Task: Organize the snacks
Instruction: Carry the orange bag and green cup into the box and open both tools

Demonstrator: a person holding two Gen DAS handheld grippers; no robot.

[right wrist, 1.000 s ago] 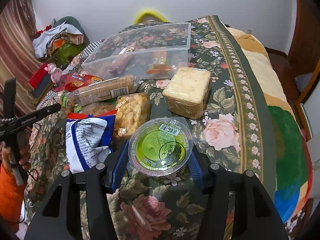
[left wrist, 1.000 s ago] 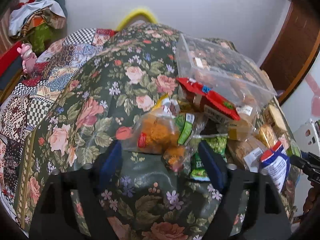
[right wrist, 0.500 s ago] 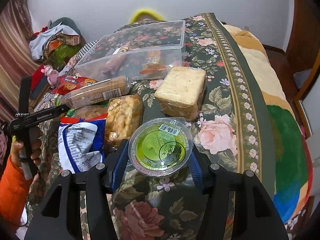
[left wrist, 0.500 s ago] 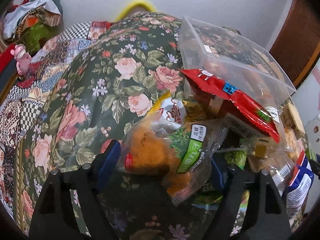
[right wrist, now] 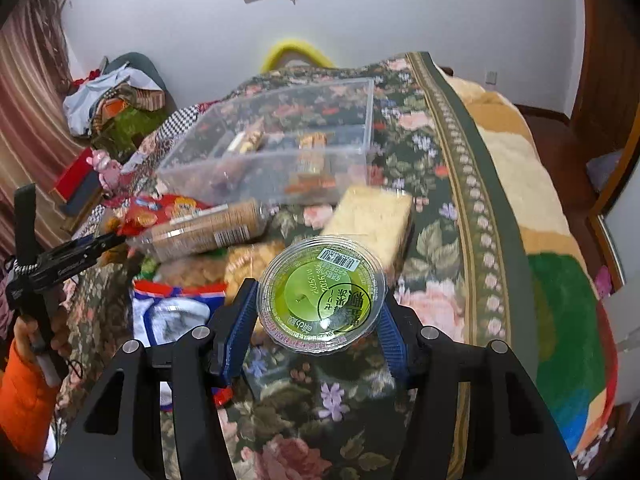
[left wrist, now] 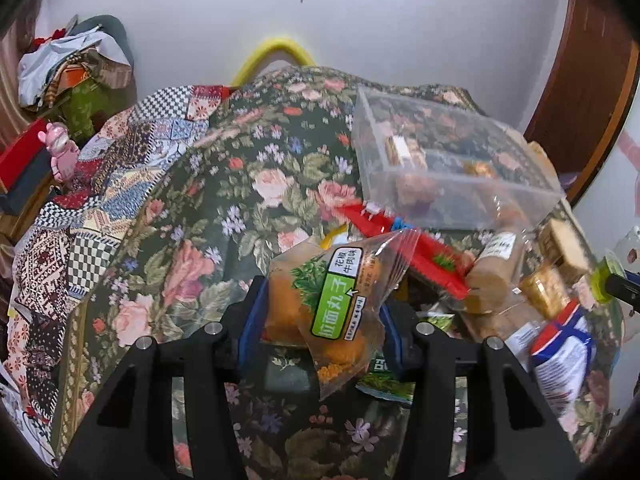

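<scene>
Bedspread (left wrist: 172, 264) lies bare left of the snack pile. Left tongs (left wrist: 320, 320) are closing on a snack bag (left wrist: 336, 300), its long axis upright. Right tongs (right wrist: 316, 316) pinch a jelly cup (right wrist: 320, 294), lid up.

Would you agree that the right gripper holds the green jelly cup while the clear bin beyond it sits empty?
Not quite: the clear bin is not empty. The right wrist view shows a few wrapped snacks lying inside it. The rest stands: the right gripper holds the green jelly cup between its pads.
</scene>
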